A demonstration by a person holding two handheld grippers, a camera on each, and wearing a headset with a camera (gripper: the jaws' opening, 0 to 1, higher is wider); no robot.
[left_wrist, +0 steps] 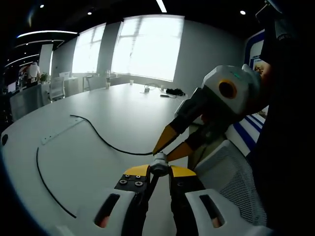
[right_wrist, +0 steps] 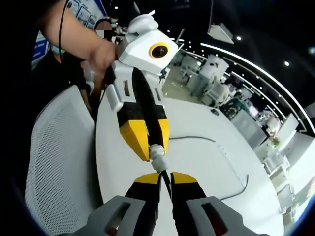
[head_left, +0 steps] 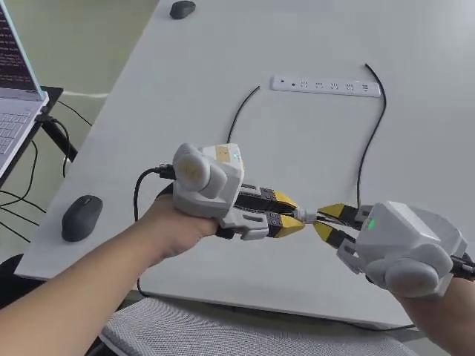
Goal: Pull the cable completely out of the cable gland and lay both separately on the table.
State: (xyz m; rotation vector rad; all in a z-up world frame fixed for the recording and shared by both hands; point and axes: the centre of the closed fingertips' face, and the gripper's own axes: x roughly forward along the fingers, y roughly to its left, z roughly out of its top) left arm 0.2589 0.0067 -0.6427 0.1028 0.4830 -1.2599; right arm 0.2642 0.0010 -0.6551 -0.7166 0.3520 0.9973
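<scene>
My left gripper (head_left: pixel 292 215) is shut on a small whitish cable gland (head_left: pixel 305 216), held in the air above the near edge of the white table (head_left: pixel 223 59). In the left gripper view the gland (left_wrist: pixel 158 162) sits right at the yellow jaw tips. Facing it from the right, my right gripper (head_left: pixel 327 220) is shut on the thin black cable (head_left: pixel 369 148) just behind the gland. In the right gripper view the cable (right_wrist: pixel 167 179) runs between the jaws up into the gland (right_wrist: pixel 157 156). The cable trails over the table toward the power strip.
A white power strip (head_left: pixel 326 86) lies at the back of the table. A second black cable stretch (head_left: pixel 241 115) runs behind the left gripper. One mouse (head_left: pixel 80 216) rests at the left front corner, another (head_left: pixel 182 9) at the far edge. A laptop (head_left: pixel 15 89) stands left; a mesh chair (head_left: pixel 185 334) is below.
</scene>
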